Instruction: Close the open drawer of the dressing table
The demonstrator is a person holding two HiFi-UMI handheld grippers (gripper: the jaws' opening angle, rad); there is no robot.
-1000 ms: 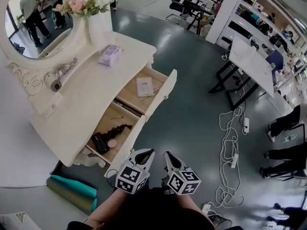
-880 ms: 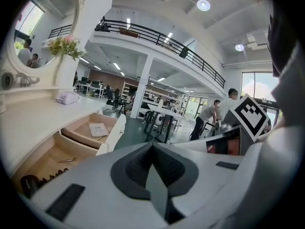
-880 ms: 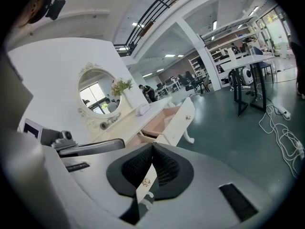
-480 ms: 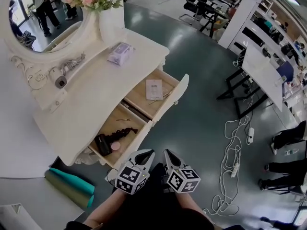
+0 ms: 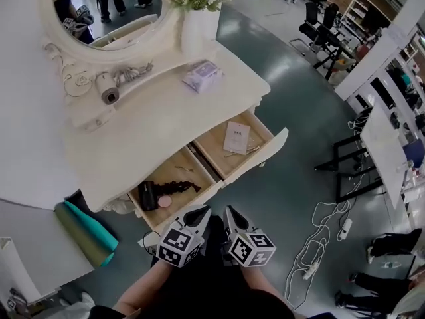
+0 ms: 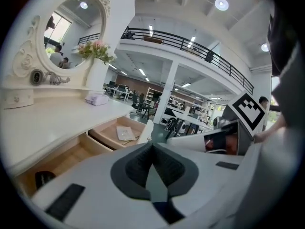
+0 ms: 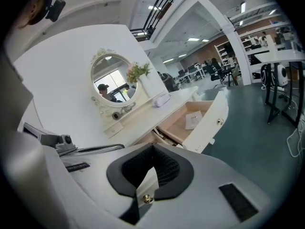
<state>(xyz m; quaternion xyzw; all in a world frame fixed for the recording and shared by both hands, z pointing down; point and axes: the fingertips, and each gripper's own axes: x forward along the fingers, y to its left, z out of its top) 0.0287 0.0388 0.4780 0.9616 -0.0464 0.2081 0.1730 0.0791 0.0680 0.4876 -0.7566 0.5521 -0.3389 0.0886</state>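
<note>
Two wooden drawers stand pulled out at the cream dressing table's (image 5: 146, 121) front edge. The right-hand drawer (image 5: 271, 153) holds a white paper (image 5: 236, 137), the left-hand drawer (image 5: 178, 170) a black hair dryer (image 5: 147, 195). Just in front of them, the left gripper (image 5: 201, 210) and right gripper (image 5: 229, 211) each have jaws pressed together on nothing.

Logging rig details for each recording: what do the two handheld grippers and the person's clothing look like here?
Both the left gripper and right gripper have pale grey-white bodies tapering to a point, with dark grey textured pads lining the jaws. Each carries a cube printed with black-and-white square markers. The person wears dark clothing.
</note>
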